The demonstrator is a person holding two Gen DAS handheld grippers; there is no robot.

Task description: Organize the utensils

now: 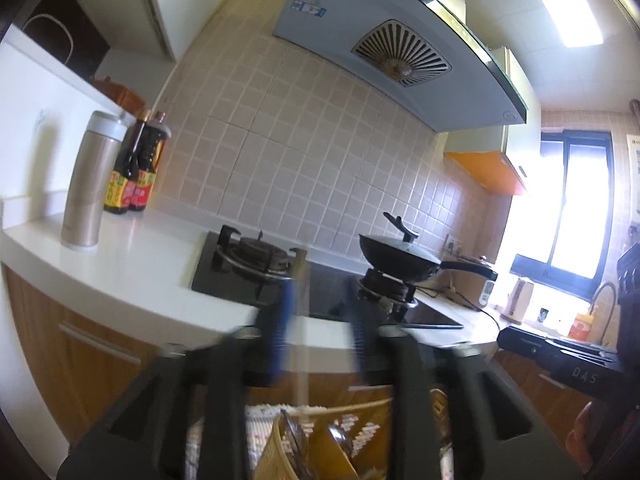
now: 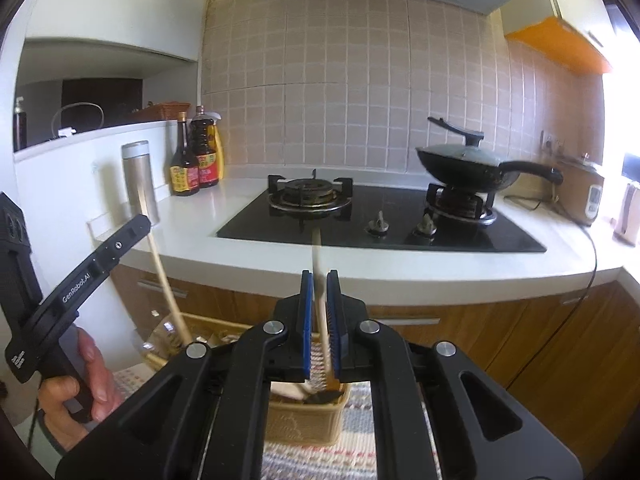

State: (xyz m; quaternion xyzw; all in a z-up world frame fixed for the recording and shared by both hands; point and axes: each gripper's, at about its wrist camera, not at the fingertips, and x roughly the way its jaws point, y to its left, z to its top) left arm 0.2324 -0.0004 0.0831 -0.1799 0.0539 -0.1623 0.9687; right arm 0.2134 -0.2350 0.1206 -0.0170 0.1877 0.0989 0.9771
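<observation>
Two pale wooden chopsticks (image 2: 318, 276) stand near-upright over a woven basket (image 2: 304, 420) — tips inside it.

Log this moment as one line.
left tool: open, chopstick between pads | right tool: shut on chopstick | basket: below both

"GenRobot.AI" runs along the left gripper's (image 2: 100, 264) black arm; "DAS" marks the right gripper's (image 1: 584, 376) body.

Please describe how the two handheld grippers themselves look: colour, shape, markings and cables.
Both are matte black plastic with silver pivot bolts. The right gripper has blue ribbed pads. The left gripper carries white "GenRobot.AI" lettering and a pistol-style handle; a black cable hangs below the hand.
</observation>
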